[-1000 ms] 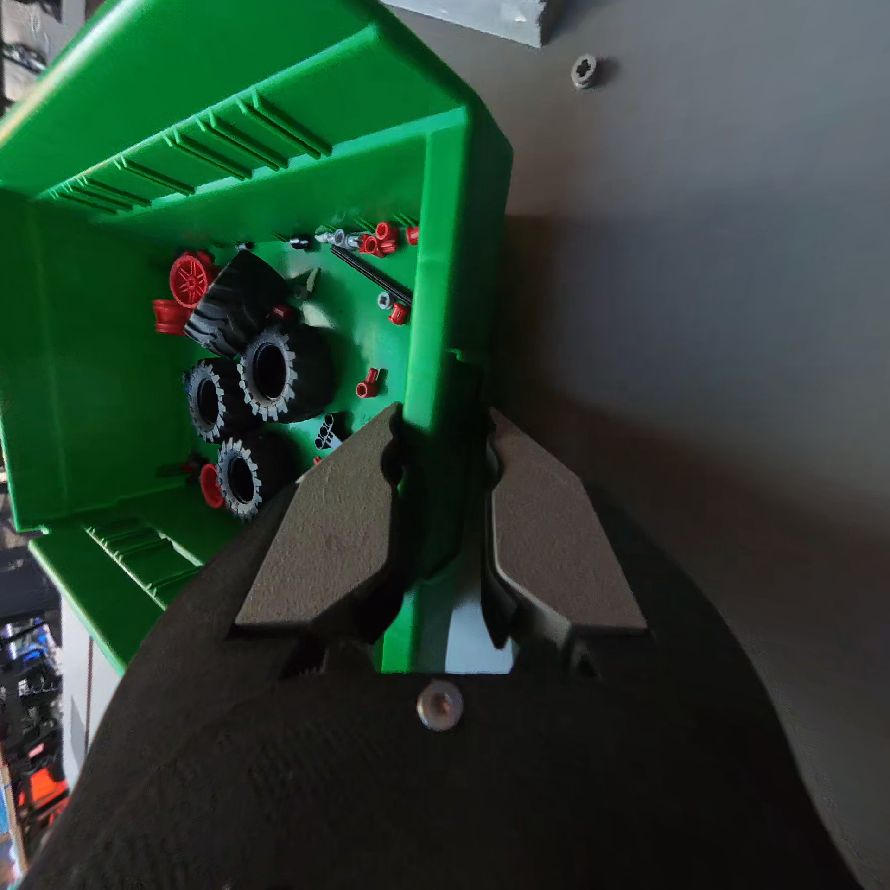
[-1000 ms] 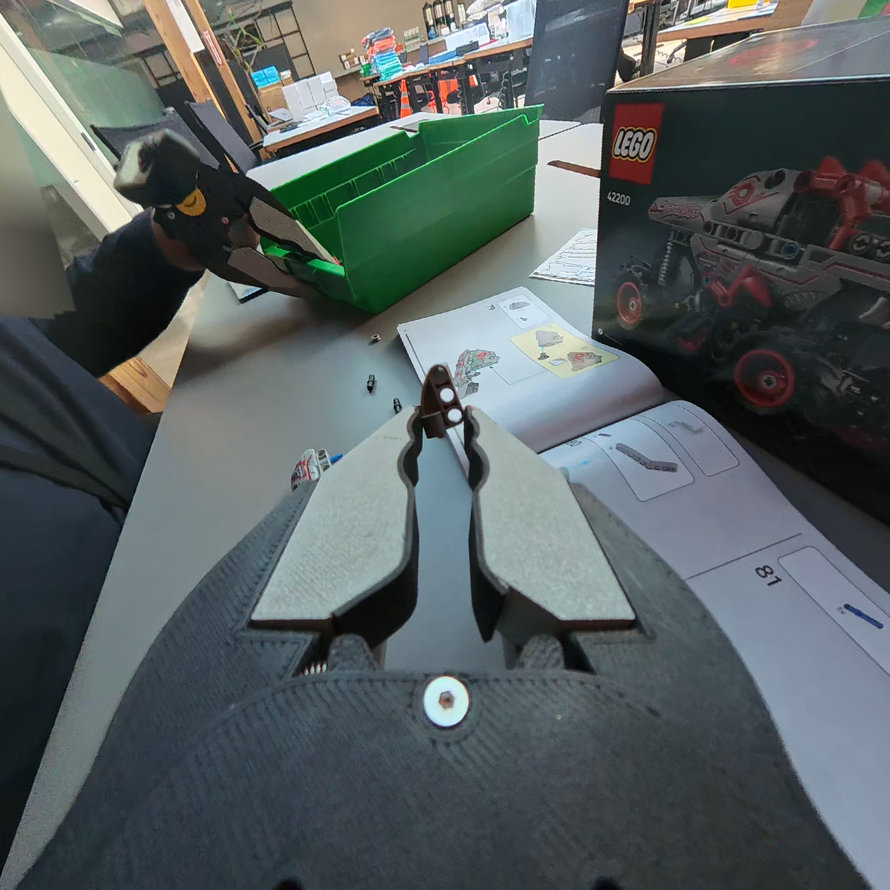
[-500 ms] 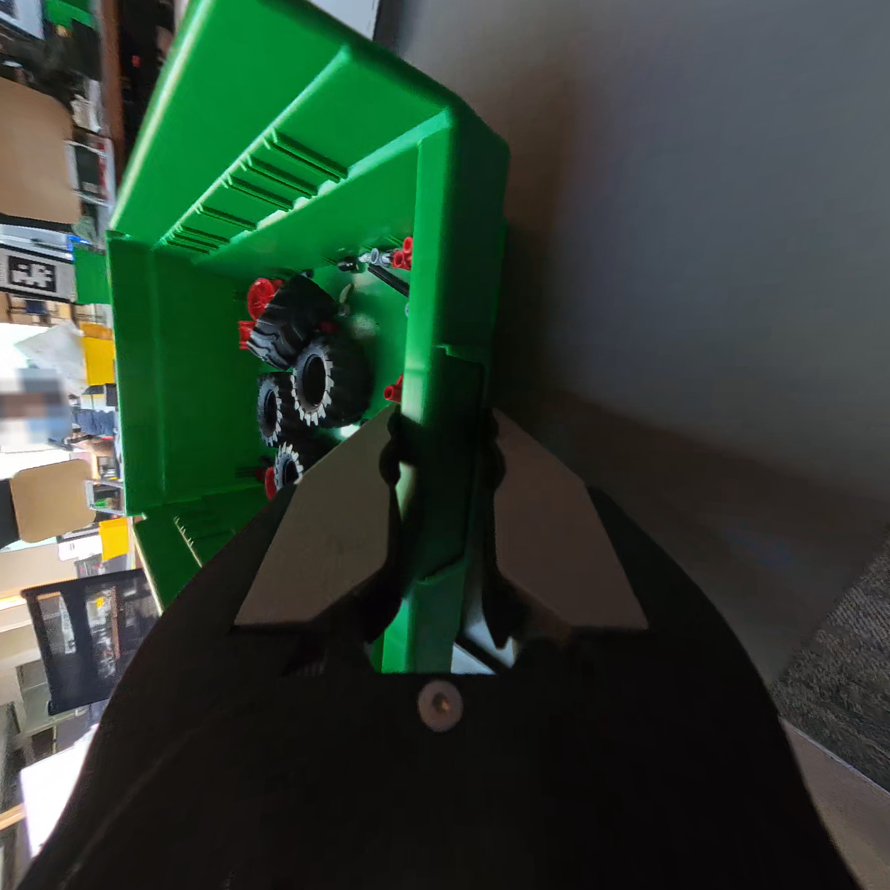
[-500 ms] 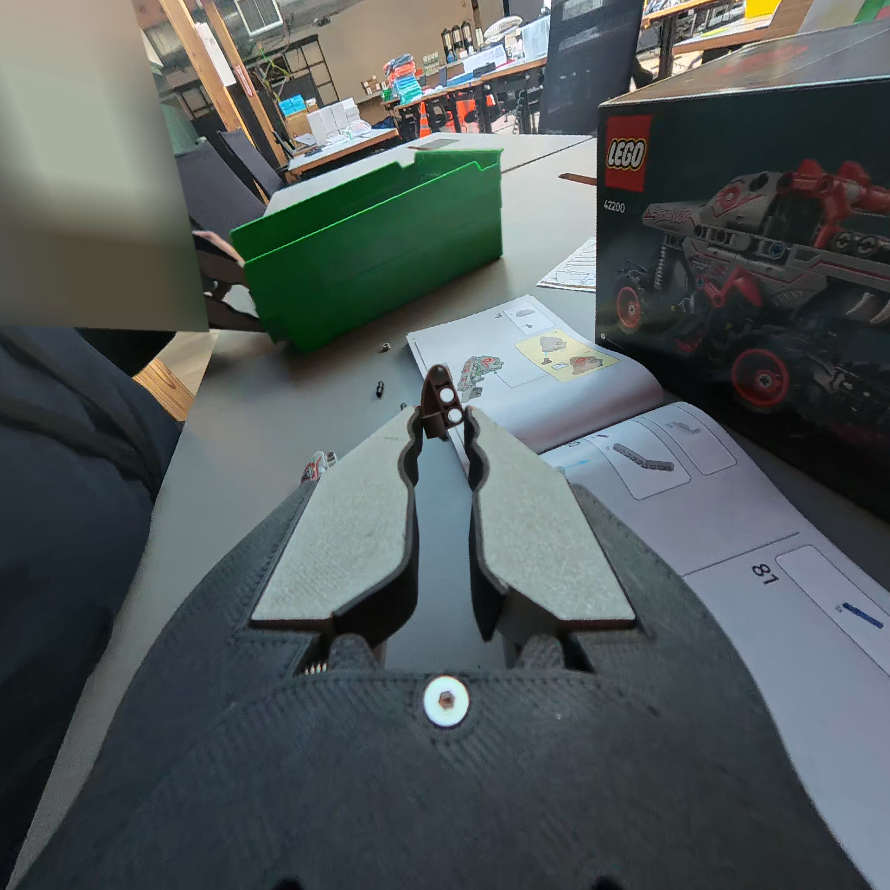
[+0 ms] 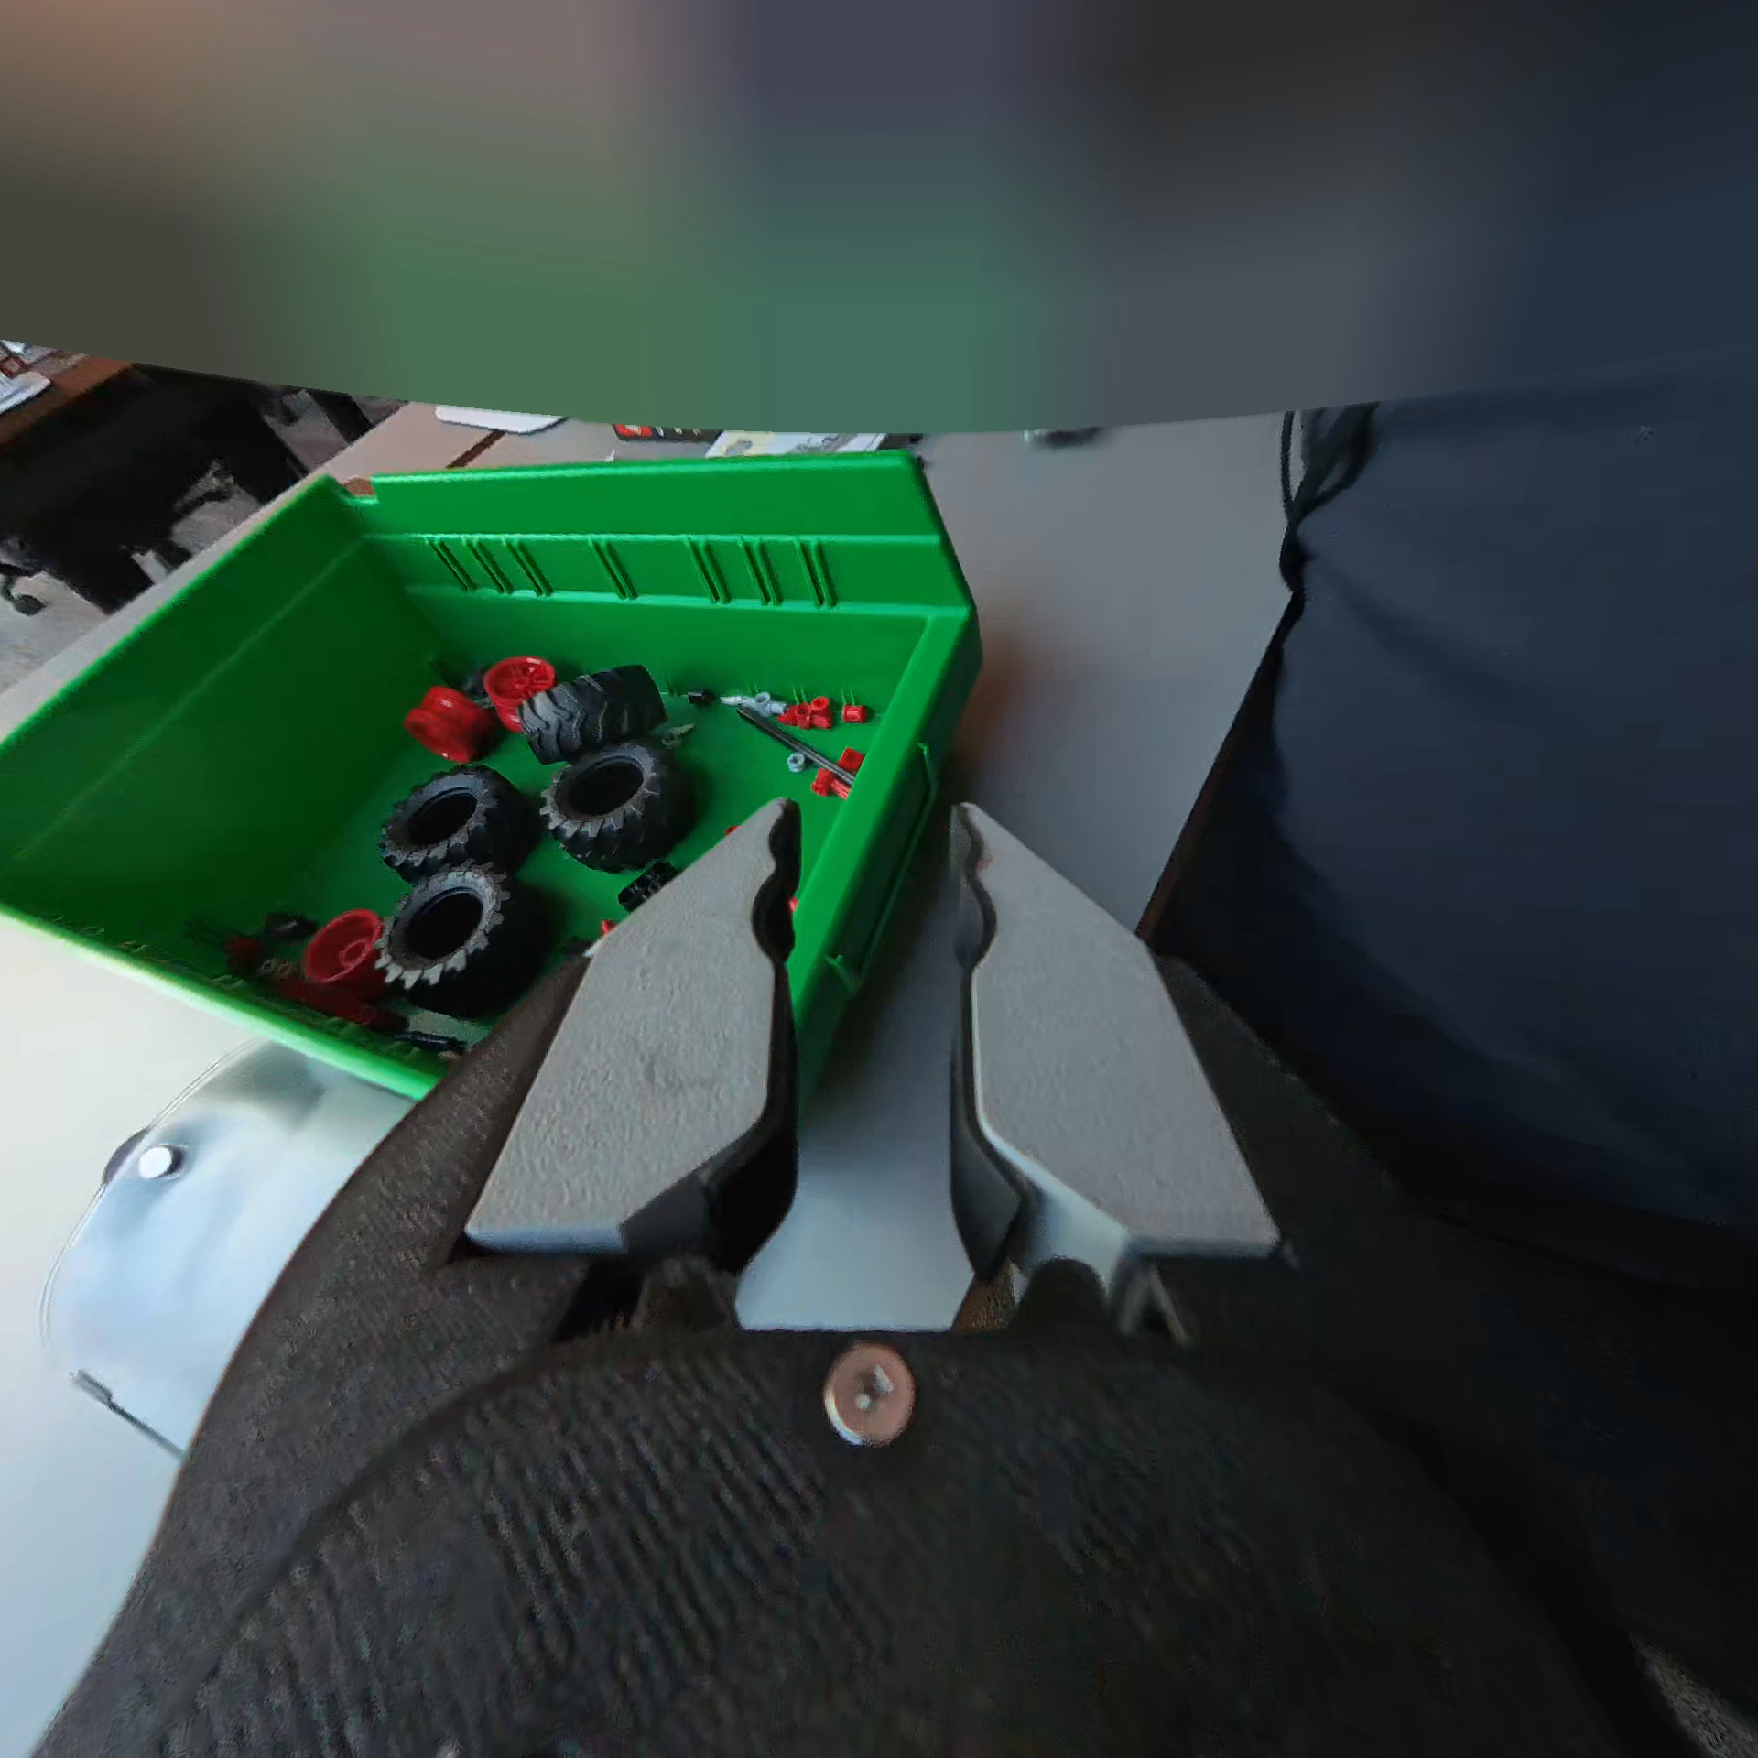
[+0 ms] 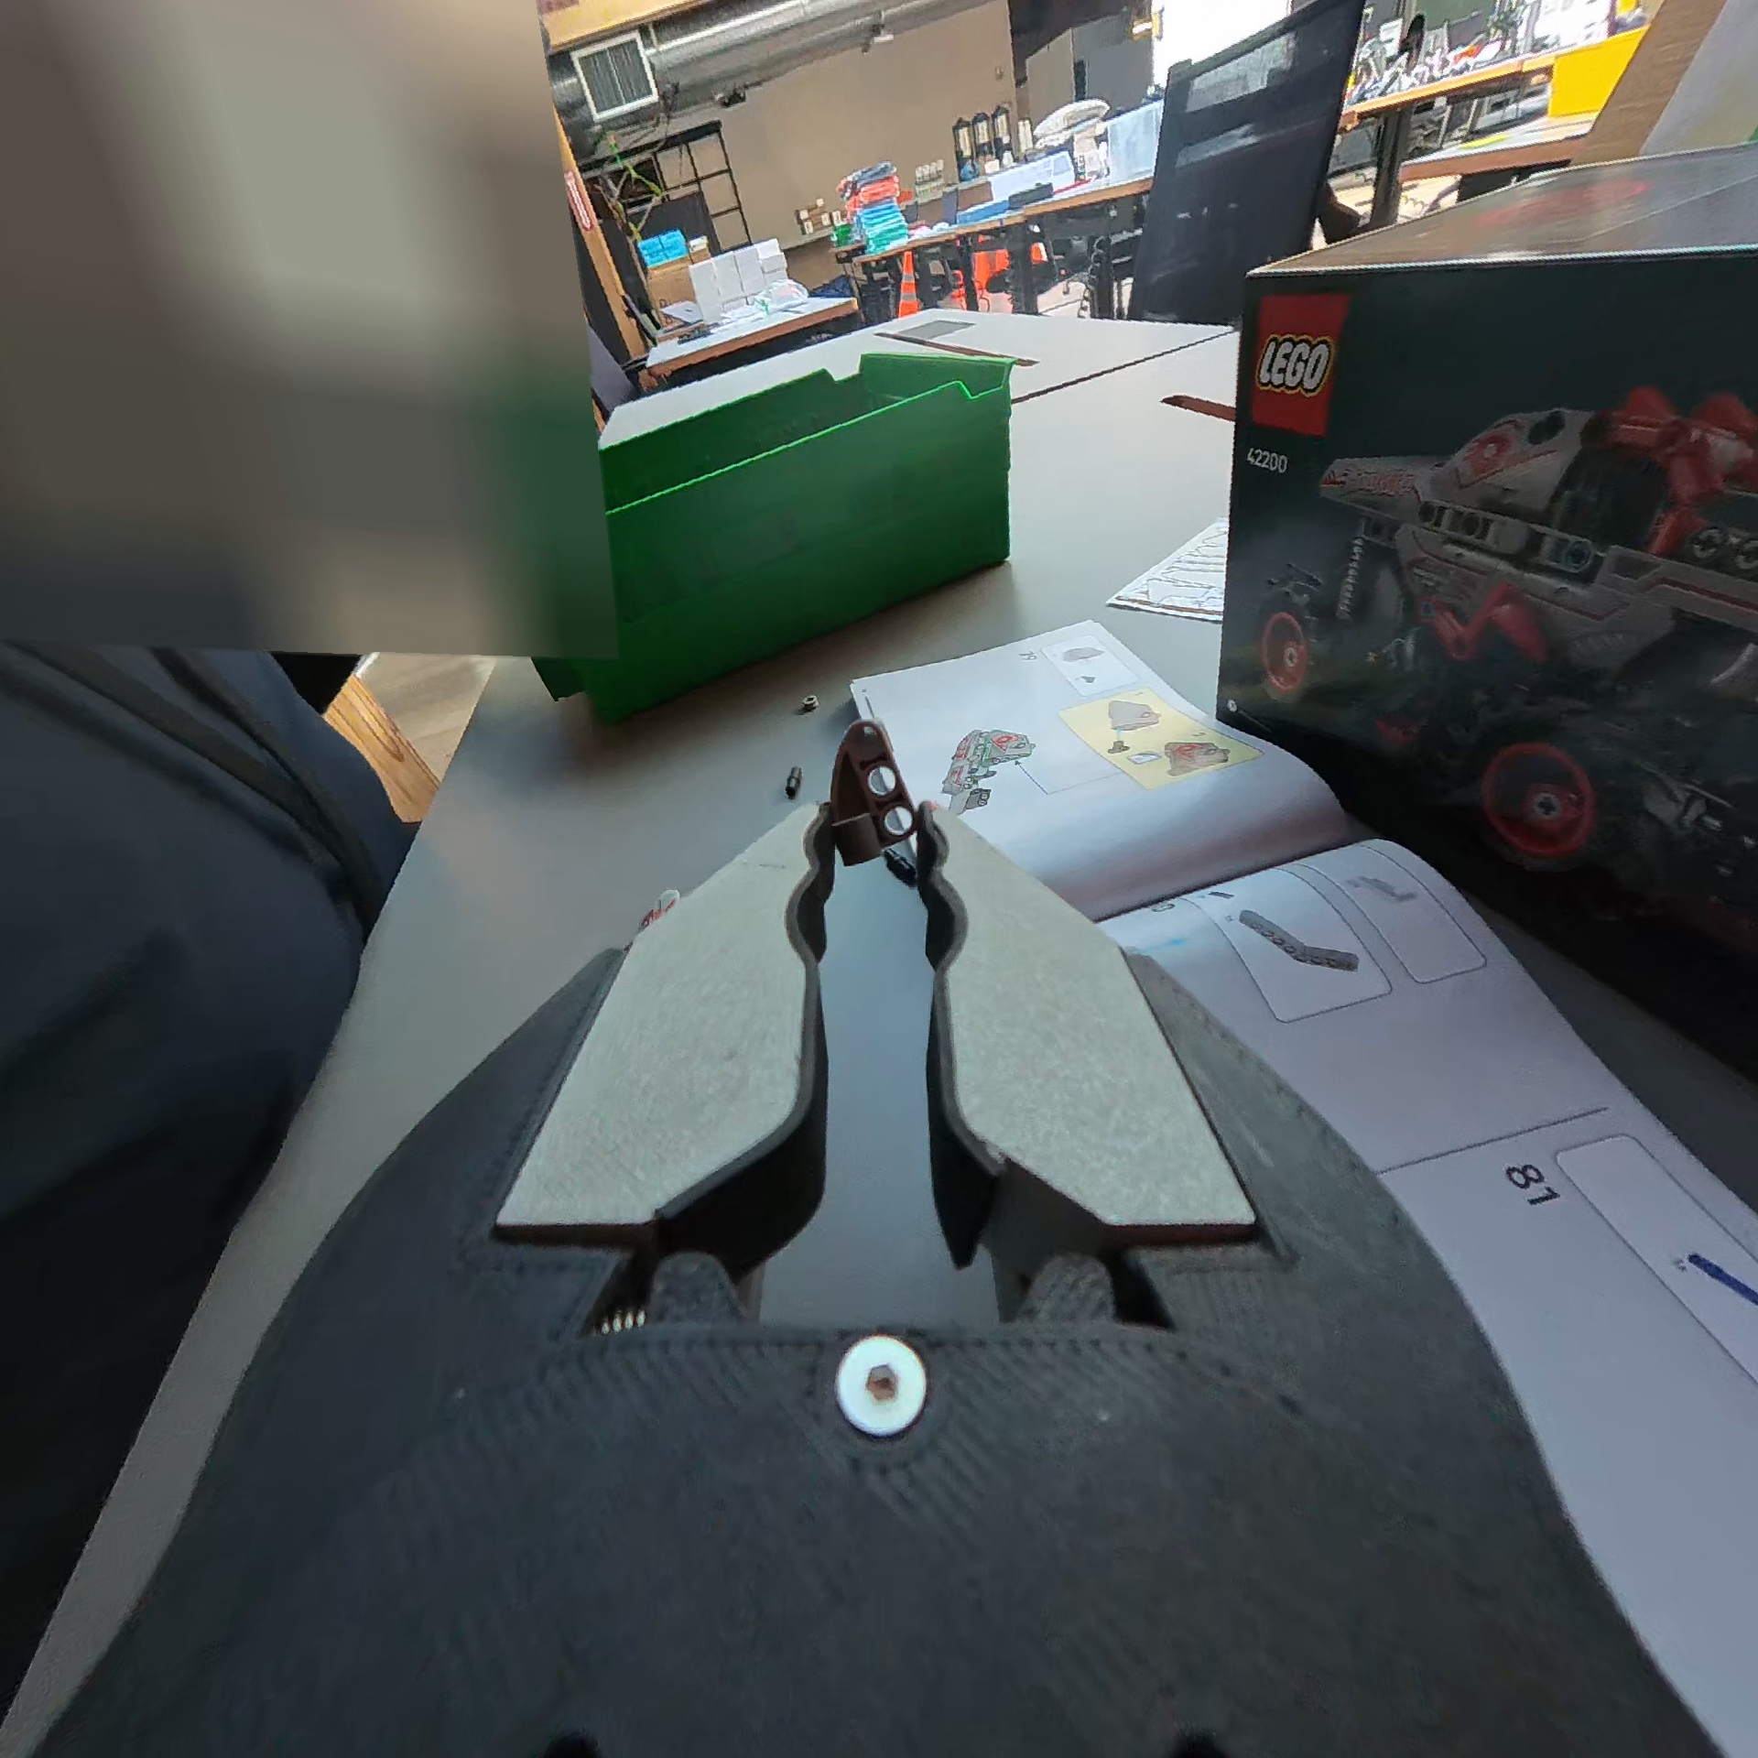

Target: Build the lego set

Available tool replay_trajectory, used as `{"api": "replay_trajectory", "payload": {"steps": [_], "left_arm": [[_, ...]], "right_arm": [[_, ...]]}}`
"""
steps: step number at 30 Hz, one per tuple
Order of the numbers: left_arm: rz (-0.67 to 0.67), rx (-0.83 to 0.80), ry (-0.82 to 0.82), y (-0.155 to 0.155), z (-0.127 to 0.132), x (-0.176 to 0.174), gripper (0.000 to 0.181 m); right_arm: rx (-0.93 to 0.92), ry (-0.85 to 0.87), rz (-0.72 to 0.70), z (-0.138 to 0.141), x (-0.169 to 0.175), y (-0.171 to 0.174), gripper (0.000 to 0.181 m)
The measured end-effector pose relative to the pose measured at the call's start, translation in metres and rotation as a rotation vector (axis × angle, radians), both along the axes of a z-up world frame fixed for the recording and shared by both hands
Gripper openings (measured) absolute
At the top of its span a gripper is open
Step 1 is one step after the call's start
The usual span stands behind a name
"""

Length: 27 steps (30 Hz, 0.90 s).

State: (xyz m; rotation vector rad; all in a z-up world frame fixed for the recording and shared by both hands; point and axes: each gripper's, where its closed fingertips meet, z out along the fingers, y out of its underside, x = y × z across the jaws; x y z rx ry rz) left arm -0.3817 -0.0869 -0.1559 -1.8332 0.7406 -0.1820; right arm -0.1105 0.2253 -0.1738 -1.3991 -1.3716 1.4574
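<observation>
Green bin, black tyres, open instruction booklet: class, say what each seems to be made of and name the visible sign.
Green open-topped storage bin: looks like rigid moulded plastic, slightly glossy, with ribbed walls.
Black knobbly toy tyres: probably rubber, matte, with deep tread lugs and hollow centres.
White open instruction booklet: paper, smooth printed pages curving at the fold.

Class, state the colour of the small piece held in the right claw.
Brown piece, with two round holes; clearest in the right wrist view.

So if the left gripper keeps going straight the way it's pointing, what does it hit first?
Probably the near end wall of the green bin: the open left gripper straddles it. Depth is unclear; it may pass above.
</observation>
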Motion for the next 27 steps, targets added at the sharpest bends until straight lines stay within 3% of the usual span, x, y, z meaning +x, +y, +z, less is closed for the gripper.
{"api": "replay_trajectory", "payload": {"steps": [4,12,27], "left_arm": [[0.030,0.001,-0.016,0.004,-0.009,-0.010,0.025],[-0.021,-0.035,-0.009,0.018,-0.024,0.009,0.025],[-0.085,-0.028,-0.054,0.025,-0.027,0.024,0.025]], "right_arm": [[-0.034,0.031,0.005,0.004,0.003,0.002,0.013],[-0.096,0.046,-0.006,0.006,0.004,0.009,0.013],[-0.125,0.054,0.000,0.007,0.005,0.011,0.012]]}}
